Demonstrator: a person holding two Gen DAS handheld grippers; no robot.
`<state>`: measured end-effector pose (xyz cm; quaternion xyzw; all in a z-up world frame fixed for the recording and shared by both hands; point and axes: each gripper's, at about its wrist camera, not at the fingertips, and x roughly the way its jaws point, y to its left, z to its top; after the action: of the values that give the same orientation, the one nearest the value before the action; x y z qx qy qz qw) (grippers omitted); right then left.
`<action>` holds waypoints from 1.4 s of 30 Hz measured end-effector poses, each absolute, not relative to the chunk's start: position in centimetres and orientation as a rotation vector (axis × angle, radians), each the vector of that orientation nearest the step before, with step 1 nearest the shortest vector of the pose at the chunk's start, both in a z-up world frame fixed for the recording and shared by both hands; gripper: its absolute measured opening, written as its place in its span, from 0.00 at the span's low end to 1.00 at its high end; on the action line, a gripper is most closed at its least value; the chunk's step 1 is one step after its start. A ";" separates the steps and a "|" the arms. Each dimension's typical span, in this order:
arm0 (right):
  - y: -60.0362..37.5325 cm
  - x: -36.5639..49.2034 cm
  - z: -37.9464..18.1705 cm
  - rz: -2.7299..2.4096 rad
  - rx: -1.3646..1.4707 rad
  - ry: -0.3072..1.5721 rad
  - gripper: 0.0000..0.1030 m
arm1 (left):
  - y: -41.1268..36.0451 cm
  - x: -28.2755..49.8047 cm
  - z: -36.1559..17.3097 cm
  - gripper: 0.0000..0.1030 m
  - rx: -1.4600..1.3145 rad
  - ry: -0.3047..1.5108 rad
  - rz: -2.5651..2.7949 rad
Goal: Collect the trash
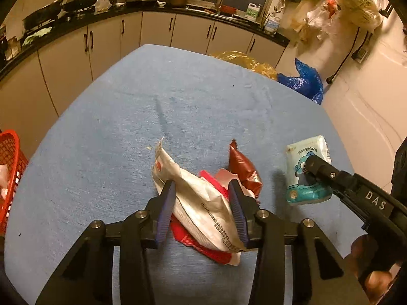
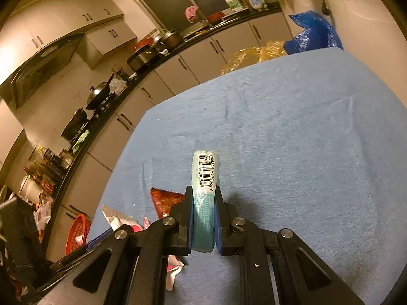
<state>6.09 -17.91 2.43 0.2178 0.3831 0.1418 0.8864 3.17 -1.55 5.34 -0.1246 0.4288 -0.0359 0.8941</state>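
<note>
Wrappers hide part of each other: my left hand-held gripper (image 1: 202, 193), partly closed, straddles a crumpled white plastic wrapper (image 1: 201, 203) whose printed text is too small to read; its blue ribbed pads touch the wrapper's sides. Beneath lies a glossy red torn wrapper (image 1: 203, 250), mostly covered, and beside it a dark-red foil packet (image 1: 243, 167). My right hand-held gripper (image 2: 204, 209) is clamped on a soft teal tissue pack (image 2: 206, 170), barcode upward. Everything sits over the worktop's blue woven cloth (image 1: 127, 139). A red mesh basket (image 1: 11, 170) is cut off at the left edge.
</note>
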 end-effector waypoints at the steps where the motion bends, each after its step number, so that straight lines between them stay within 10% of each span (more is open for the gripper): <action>1: -17.6 6.0 2.5 0.294 0.441 0.796 0.14 | -1.2 3.1 5.3 0.44 -0.262 0.888 -0.081; 29: -16.2 6.4 2.3 0.303 0.381 0.806 0.14 | -0.4 1.6 4.0 0.68 -0.389 0.905 -0.117; 36: -16.5 6.2 2.4 0.313 0.386 0.795 0.14 | 1.0 0.7 5.2 0.34 -0.362 0.878 -0.162; 42: -16.9 6.0 2.5 0.317 0.391 0.791 0.14 | 4.2 -1.3 4.4 0.32 -0.337 0.922 -0.148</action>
<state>6.04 -16.85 2.50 0.1885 0.3813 0.1529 0.8920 -1.27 4.15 4.41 -0.1615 0.4424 -0.0708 0.8793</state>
